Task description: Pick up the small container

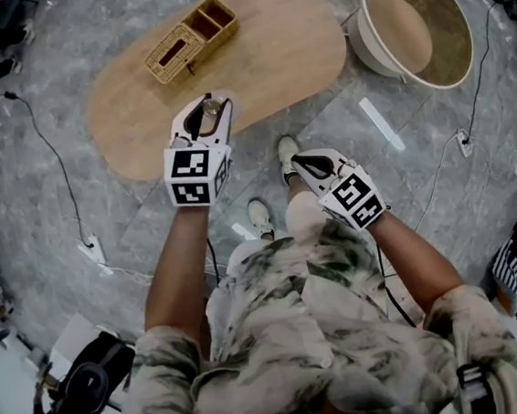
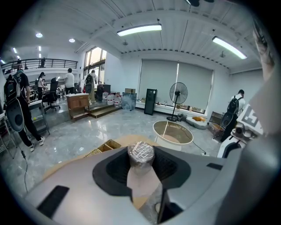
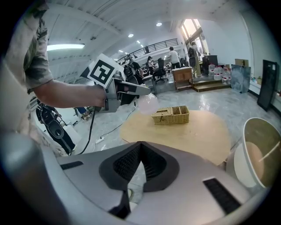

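— What do our left fingers [image 2: 109, 169] have?

— They are clamped on the small clear plastic container with a crinkled silvery top [image 2: 141, 154], one dark pad against each side of its body, just under that top. Our left gripper [image 1: 206, 108] holds it in the air over the near edge of the oval light-wood worktop [image 1: 288, 51].

— And our right fingers [image 3: 125, 165]?

— They are pressed tip to tip with nothing between them. Our right gripper [image 1: 307, 162] hangs over the grey marble floor [image 1: 23, 235], just beside our white shoes [image 1: 260, 218].

— How do we expect the container to handle?

— We judge it light, with thin walls that could dent and a smooth skin that could slip. We would grip across the body, firmly but not hard, and leave the top alone, since it looks easy to crumple.

— How much room do we have?

— Plenty. The woven wicker basket with open compartments [image 1: 190, 39] sits well apart at the worktop's far side. The round white tub [image 1: 366, 48] stands on the floor to the right, clear of both grippers. We do mind the worktop's rounded near edge, because a dropped container could roll off it onto the floor.
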The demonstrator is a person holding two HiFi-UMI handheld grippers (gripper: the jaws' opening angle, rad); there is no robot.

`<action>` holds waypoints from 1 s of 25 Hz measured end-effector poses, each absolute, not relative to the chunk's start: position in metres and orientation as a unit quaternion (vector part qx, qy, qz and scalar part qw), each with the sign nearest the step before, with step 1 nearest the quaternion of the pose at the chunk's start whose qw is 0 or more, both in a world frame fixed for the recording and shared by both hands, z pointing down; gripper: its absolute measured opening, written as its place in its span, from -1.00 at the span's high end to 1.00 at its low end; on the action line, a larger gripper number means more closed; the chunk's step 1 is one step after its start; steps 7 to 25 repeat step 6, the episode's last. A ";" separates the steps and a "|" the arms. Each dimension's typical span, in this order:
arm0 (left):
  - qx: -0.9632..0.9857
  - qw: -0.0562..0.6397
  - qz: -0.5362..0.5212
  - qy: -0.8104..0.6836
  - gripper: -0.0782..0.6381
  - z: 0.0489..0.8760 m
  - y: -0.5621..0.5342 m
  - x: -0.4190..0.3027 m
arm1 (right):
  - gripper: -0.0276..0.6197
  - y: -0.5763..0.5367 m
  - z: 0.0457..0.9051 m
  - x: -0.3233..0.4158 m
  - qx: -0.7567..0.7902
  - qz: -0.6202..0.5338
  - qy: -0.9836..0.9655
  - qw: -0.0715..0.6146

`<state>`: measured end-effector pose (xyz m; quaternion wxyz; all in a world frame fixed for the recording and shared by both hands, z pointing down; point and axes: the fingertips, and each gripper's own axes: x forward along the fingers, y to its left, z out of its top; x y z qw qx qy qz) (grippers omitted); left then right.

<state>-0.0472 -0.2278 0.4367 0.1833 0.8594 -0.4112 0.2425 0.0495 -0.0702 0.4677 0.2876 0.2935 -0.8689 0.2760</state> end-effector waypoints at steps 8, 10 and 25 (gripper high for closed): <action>0.853 0.195 0.247 -0.417 0.36 0.457 -0.234 -0.045 | 0.85 -0.083 0.478 0.054 0.289 0.280 -0.868 0.290; 0.853 0.195 0.247 -0.417 0.36 0.457 -0.234 -0.045 | 0.85 -0.083 0.478 0.054 0.289 0.280 -0.868 0.290; 0.853 0.195 0.247 -0.417 0.36 0.457 -0.234 -0.045 | 0.85 -0.083 0.478 0.054 0.289 0.280 -0.868 0.290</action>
